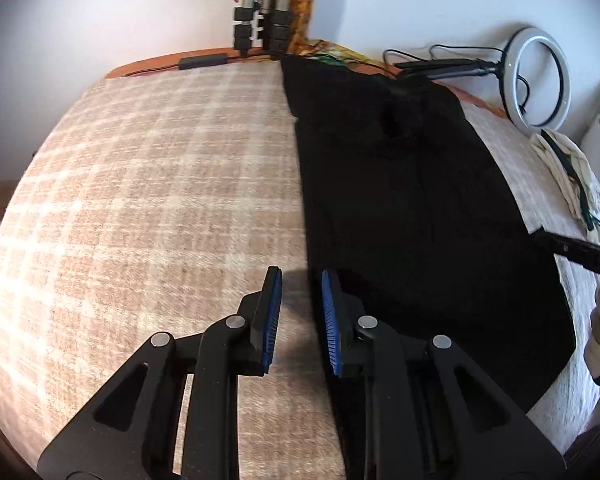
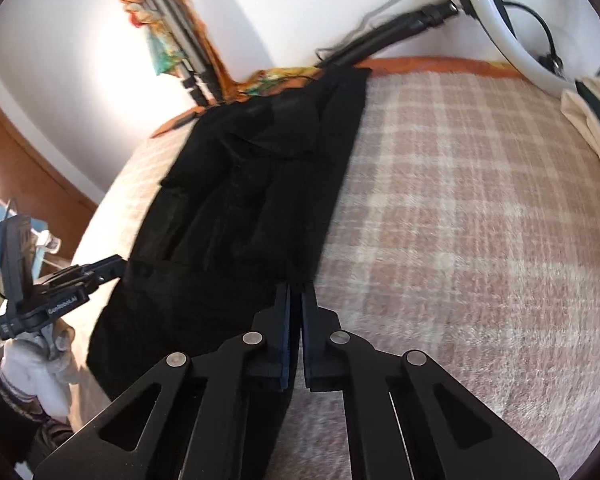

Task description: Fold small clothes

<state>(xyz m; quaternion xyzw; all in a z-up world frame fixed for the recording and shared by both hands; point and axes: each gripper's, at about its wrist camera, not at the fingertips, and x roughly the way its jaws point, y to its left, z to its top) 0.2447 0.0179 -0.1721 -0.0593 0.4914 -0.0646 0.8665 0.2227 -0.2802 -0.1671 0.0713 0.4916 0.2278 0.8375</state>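
The left tool hangs with its blue pads apart, straddling the left edge of the black garment without gripping it. The right tool is pressed together, pinching the garment's right edge. The garment lies spread lengthwise on the plaid blanket covering the bed. A ring light leans at the wall, near cream cloth.
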